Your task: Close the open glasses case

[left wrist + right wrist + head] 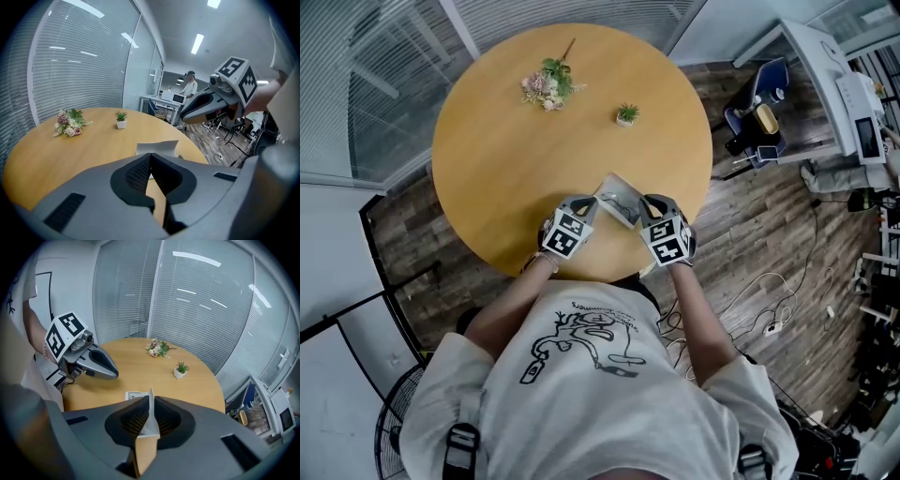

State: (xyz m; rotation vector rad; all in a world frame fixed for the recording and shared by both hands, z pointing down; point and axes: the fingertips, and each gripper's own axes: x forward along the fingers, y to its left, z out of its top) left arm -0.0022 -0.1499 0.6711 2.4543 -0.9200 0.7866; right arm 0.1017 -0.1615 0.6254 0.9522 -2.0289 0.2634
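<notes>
Two tools we hold over the worktop [506,159]: right tool [149,401] pinching the glasses case [619,199] lid [150,420], left tool [150,154] closed, empty.

We see the glasses case [619,199] lying open on the round wooden table [506,159], close to the near edge and a little right of the middle. It is a pale grey folding case made of flat, thin panels with a slight silvery sheen, and in the head view its inner face looks darker. One panel stands up on edge instead of lying folded over the rest. In the right gripper view that upright panel runs between the jaws of the right gripper [150,404], whose pads press on it, and the case's flat base lies on the wood just beyond. In the left gripper view we see a broad pale panel, tilted up.
</notes>
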